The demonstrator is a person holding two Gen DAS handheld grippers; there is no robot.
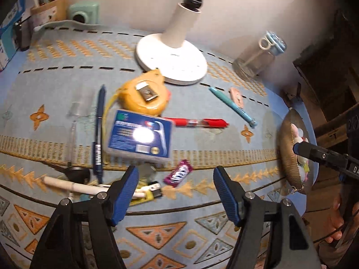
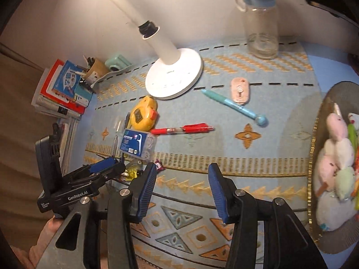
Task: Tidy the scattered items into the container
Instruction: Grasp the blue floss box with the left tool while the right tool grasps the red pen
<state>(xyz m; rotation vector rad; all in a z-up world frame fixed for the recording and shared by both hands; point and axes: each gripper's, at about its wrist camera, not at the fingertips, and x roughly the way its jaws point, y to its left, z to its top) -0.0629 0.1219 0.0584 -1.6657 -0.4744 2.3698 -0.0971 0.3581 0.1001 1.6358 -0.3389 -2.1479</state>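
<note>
"GenRobot.AI" reads on the left gripper (image 2: 105, 168); both it and the right gripper (image 2: 181, 188) hang with jaws apart, empty. The floss-pick box (image 1: 140, 135), its label unreadable, lies on the bench beside the red pen (image 1: 197, 122), well apart from the basket (image 2: 314, 157) at the right edge.

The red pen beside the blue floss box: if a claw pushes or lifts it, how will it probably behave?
The red pen looks stiff and light, so lifting should be easy. Its round barrel may roll on the flat patterned cloth if nudged sideways. The glossy plastic could slip between pads, so gripping across the middle seems safest.
</note>
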